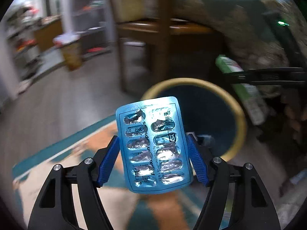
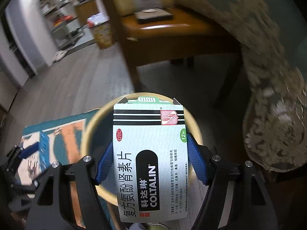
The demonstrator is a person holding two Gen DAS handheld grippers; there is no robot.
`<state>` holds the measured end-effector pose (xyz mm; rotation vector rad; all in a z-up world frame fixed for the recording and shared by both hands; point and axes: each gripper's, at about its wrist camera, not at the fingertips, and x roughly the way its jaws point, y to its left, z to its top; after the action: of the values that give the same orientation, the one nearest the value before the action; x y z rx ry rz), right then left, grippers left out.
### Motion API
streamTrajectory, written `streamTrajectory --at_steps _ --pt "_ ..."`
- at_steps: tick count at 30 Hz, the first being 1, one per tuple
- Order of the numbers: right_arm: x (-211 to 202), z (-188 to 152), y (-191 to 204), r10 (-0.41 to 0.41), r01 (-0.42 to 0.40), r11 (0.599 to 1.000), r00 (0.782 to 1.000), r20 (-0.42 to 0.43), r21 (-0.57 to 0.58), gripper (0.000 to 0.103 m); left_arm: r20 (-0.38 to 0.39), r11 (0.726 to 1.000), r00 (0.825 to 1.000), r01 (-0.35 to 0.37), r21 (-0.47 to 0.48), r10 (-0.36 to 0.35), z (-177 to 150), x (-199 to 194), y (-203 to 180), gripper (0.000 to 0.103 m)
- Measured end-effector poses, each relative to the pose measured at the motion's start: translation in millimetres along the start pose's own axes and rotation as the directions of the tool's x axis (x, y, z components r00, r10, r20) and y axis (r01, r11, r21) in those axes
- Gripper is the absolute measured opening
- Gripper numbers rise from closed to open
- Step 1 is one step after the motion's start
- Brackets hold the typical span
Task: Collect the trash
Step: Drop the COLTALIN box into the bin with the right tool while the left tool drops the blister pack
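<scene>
Left tool (image 1: 152,158): blue ribbed pads (image 1: 108,161) are clamped on the long edges of a blue blister pack (image 1: 152,147). The pack is held upright, foil side to the camera, its pockets burst and crumpled. Its upper part is seen overlapping the near rim of a round bin (image 1: 238,115) with a tan rim and dark inside. The bin is stood on the floor, just past the edge of a teal and orange rug (image 1: 63,149).

The right tool's dark fingers (image 1: 268,75) are seen at the right edge of the left view, closed on a green and white box (image 1: 247,94) that is held beyond the bin's far right rim.

Right tool (image 2: 149,158): blue pads (image 2: 196,159) are clamped on both long sides of a white medicine box (image 2: 149,153) labelled COLTALIN. The top flap (image 2: 147,100) is open, with green printed card showing inside. The box is held directly above the bin (image 2: 90,134), covering most of its mouth.

The left tool (image 2: 28,151) is seen at the left of the right view, over the rug (image 2: 63,134), with the blister pack (image 2: 44,147) blurred beside it.

Further out: a wooden stool or low seat (image 2: 163,28) with a dark flat item (image 2: 153,15) on top, a patterned cloth (image 2: 272,115) hung at the right, metal shelving (image 2: 61,19) against the far wall. The background is motion-blurred.
</scene>
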<state>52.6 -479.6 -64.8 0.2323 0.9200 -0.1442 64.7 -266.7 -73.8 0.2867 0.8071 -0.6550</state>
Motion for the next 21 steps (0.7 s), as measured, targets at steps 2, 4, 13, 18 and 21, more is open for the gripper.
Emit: streamTrajectory --at_steps 2,4,13,18,21 --pt "2 0 -13 -0.002 0.002 0.999 1.0 -0.004 0.033 0.069 -0.006 0.998 0.999 0.05 0.044 -0.05 13 16 -14 0.071" --pt "5 -1 -21 0.003 -0.002 0.999 1.0 -0.008 0.047 0.069 -0.002 0.995 0.998 0.07 0.075 -0.07 24 30 -16 0.071" --pt "11 6 -16 0.03 -0.031 0.998 0.999 0.015 0.057 0.069 -0.039 0.981 0.999 0.042 0.187 -0.035 15 52 -21 0.088" --pt "18 11 6 0.053 -0.053 0.998 0.999 0.012 0.014 0.07 -0.029 0.993 0.999 0.023 0.12 -0.02 12 41 1 0.088" --pt "17 11 17 0.052 -0.052 0.999 0.999 0.009 -0.017 0.087 -0.021 0.997 1.0 0.019 0.073 -0.017 12 29 13 0.089"
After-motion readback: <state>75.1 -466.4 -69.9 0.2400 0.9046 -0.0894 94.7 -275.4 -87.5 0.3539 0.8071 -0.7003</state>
